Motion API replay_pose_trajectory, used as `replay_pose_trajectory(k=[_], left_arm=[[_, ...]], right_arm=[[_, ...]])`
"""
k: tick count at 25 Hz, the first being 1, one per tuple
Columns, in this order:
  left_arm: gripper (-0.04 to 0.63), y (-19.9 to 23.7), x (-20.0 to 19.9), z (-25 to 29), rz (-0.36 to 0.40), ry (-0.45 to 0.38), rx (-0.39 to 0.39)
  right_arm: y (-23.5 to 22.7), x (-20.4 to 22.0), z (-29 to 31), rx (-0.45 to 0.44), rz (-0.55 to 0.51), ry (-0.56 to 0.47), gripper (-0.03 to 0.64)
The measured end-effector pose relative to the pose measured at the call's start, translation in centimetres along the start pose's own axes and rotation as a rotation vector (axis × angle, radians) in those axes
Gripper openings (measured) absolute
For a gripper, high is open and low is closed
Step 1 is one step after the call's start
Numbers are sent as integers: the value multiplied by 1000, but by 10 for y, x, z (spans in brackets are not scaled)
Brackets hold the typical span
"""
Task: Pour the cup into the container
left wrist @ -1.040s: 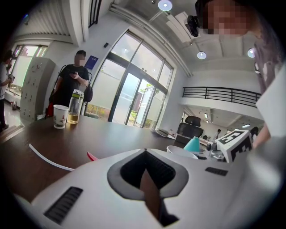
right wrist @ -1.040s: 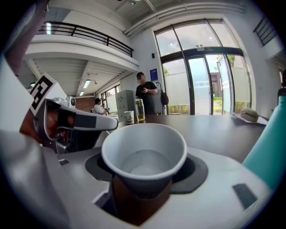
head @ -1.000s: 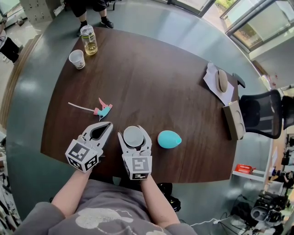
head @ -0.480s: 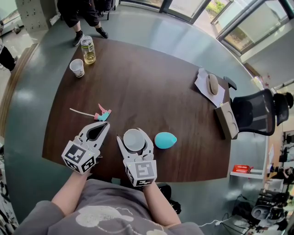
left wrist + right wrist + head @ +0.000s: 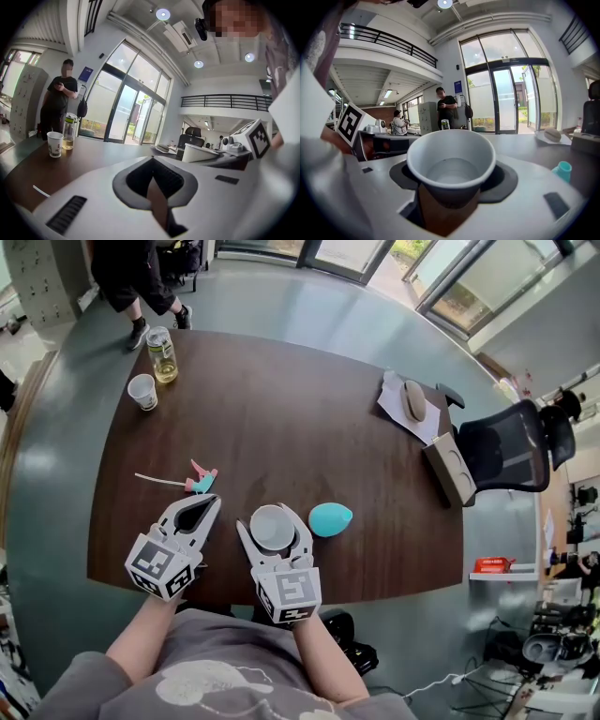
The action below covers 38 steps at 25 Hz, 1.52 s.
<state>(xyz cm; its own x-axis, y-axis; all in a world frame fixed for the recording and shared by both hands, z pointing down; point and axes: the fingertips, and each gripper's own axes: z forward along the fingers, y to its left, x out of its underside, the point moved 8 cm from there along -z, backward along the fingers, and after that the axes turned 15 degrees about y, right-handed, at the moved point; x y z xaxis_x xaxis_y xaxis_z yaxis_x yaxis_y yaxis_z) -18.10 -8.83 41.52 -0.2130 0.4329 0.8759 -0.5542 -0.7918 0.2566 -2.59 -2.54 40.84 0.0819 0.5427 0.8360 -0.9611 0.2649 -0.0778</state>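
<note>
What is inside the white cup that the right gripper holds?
Clear liquid lies in the lower part of the cup; the white wall above it is bare. The right gripper's jaws clamp the cup and cover its lower outside and base.

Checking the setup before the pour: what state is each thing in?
held paper cup: upright, holds clear liquid
right gripper: clamped on that cup
left gripper: shut, empty
far paper cup: upright
bottle: upright, capped, partly full
sprayer head: lying flat
</note>
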Motion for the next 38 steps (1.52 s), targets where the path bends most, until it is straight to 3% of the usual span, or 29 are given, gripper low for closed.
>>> replay_pose_trajectory(k=[8,24,38], left_arm=[[6,-25,-1,21,2,7,-35],[6,-132,0,79,-31,-15,-173],[6,-207,-3,105,-18,-44,-231]], right_arm=[[-30,5,-19,-31,-4,-12,305],[-121,35,-97,-185,-77,-5,305],[-200,60,-145,-161,-88,8,305]])
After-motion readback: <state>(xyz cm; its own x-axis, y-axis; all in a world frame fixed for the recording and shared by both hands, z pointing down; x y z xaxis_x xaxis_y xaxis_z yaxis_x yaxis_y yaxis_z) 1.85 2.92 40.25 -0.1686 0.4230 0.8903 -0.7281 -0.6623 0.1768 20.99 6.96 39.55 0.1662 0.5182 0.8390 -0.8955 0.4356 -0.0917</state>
